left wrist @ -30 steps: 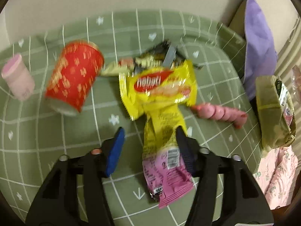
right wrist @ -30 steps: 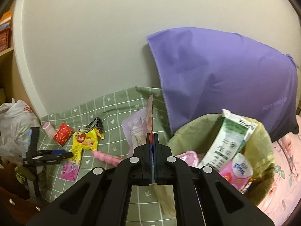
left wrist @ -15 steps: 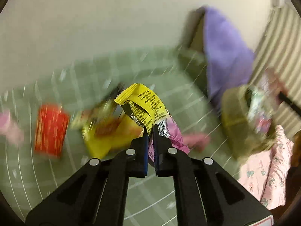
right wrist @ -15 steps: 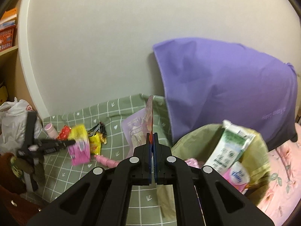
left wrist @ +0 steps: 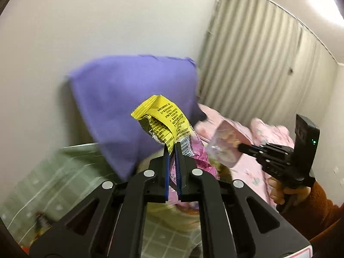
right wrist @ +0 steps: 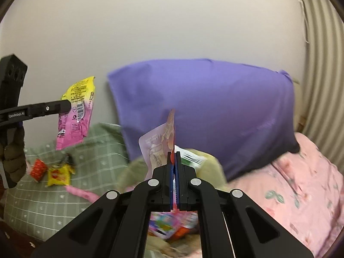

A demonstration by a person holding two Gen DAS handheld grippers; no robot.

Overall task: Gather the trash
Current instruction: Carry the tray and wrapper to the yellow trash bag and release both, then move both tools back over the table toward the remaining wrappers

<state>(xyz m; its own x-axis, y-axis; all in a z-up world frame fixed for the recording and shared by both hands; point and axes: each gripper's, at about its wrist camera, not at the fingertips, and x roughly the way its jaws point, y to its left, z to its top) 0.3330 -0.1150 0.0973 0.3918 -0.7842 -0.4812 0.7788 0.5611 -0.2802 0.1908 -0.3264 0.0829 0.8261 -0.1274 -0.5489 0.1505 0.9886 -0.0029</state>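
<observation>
Left gripper (left wrist: 172, 148) clamps yellow-pink wrapper (left wrist: 160, 121), right gripper (right wrist: 174, 158) clamps pouch (right wrist: 155, 148) (both raised for bag (right wrist: 211, 167) drop).

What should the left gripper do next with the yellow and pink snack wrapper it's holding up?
Probably carry it across over the olive-green trash bag and let go. The left gripper is shut on the yellow and pink snack wrapper, lifted clear of the green checked blanket, not yet above the bag.

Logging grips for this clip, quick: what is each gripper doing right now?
Left gripper: shut on the yellow-and-pink snack wrapper, lifted clear of the bed.
Right gripper: shut on the pale purple pouch.
</observation>
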